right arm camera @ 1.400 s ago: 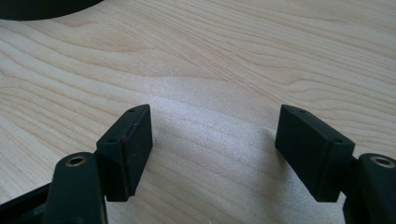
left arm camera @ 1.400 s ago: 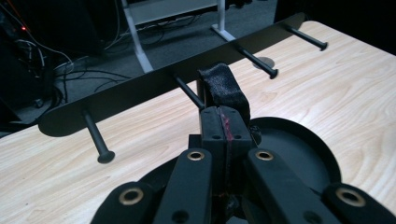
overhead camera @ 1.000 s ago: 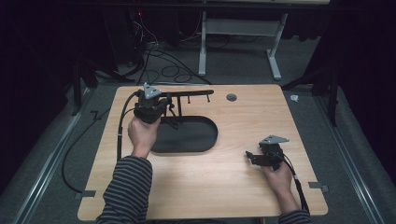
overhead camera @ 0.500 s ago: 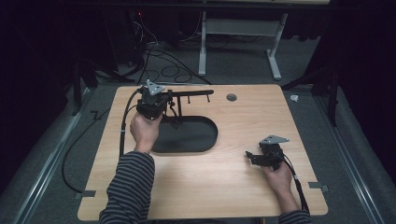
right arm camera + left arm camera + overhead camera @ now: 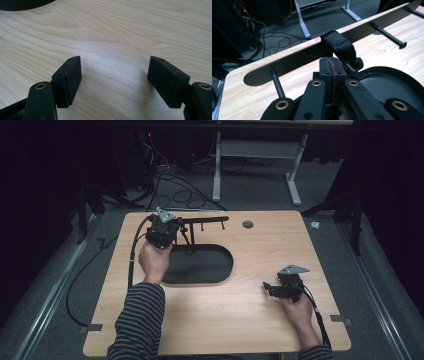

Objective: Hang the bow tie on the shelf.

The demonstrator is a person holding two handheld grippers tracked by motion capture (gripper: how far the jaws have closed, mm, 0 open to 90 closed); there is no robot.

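The left gripper [image 5: 165,231], jaws clenched empty, has crept nearer the black rack [image 5: 202,221]; the right gripper [image 5: 272,288] rests released

Black peg rack on my bench

The rack [image 5: 200,222] stands upright on its flat dark oval base [image 5: 210,267], crossbar [image 5: 294,58] level with thin pegs hanging off it.

Left gripper [image 5: 162,231] jaws closed, right gripper [image 5: 282,287] jaws apart

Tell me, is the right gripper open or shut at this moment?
Open. In the right gripper view, the right gripper has its two black jaws wide apart, with bare wooden table between them and nothing held.
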